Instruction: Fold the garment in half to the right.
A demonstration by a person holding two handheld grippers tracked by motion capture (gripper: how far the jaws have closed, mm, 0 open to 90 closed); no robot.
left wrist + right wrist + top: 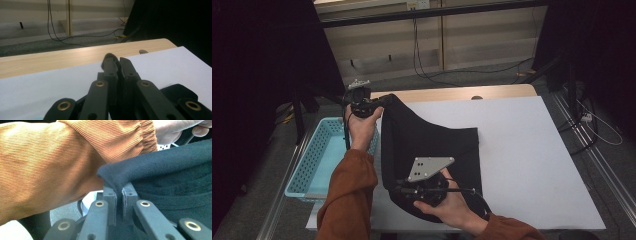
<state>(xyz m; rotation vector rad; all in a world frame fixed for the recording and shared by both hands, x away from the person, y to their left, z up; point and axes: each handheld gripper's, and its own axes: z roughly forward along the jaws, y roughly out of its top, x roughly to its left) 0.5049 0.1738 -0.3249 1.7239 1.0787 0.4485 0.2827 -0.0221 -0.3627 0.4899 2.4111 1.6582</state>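
Your right gripper (399, 190) sits closest to the camera in the high view, down at the near edge of the table, grey three-cornered plate on top and your hand wrapped around it from below. Its jaws are squeezed tight on a fold of the black cloth (432, 150) — the right gripper view shows the fabric bunched up and pinched right between the two pads (113, 195), with your orange corduroy sleeve (50, 162) close behind it. Your left gripper (384, 102) is farther back near the far left corner of the white sheet (522, 150), and it's clamped on the cloth's far corner too; in the left gripper view you can see a little tuft of black fabric (109, 57) poking out past the pressed-together jaw tips. So the cloth is stretched between your two grippers, along its left edge, with the rest of it lying flat on the white sheet toward the middle of the table. Off to the left, beside the table and just past your left forearm, there's a light blue plastic basket (307, 170). Bare wooden tabletop (62, 60) shows beyond the sheet's far edge.
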